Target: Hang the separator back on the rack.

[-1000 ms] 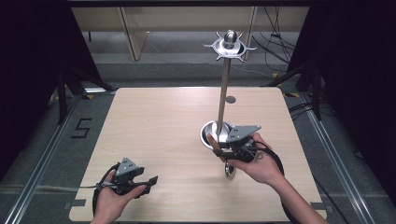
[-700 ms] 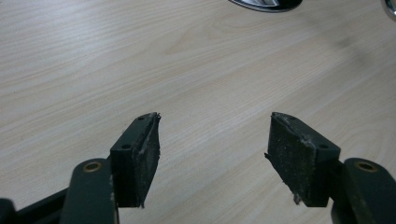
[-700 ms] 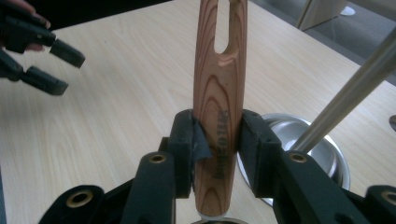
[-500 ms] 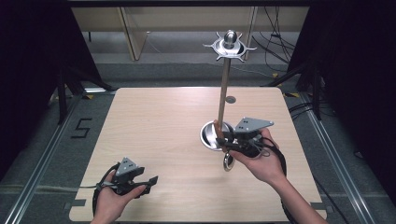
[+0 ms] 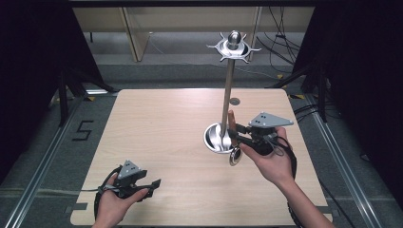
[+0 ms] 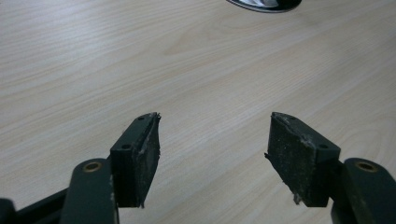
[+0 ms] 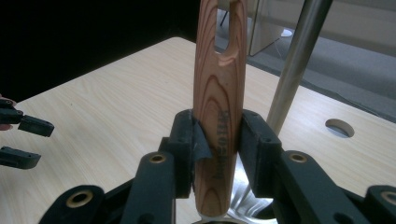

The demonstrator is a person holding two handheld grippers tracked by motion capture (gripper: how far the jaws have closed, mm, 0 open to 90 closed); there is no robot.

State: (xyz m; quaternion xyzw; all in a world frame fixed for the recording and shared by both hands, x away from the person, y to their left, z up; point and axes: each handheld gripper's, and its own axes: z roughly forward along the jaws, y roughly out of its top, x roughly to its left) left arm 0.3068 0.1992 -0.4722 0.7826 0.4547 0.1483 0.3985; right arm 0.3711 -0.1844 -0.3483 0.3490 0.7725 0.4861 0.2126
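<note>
The left tool (image 5: 153, 184) rests low near the table's (image 5: 161, 128) front left corner, held level in the left hand (image 5: 114, 202), jaws apart with nothing between them. To the right, the right hand (image 5: 271, 161) holds the right tool (image 5: 234, 135) raised beside the metal stand (image 5: 228, 85), clamped on an upright wooden handle (image 7: 219, 93) above the stand's base (image 5: 216, 140).

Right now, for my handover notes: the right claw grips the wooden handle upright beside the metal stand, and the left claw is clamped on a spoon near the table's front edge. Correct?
Not quite. The left claw is open and holds nothing, as the left gripper view shows. The right claw does grip the wooden handle upright beside the metal stand.
</note>
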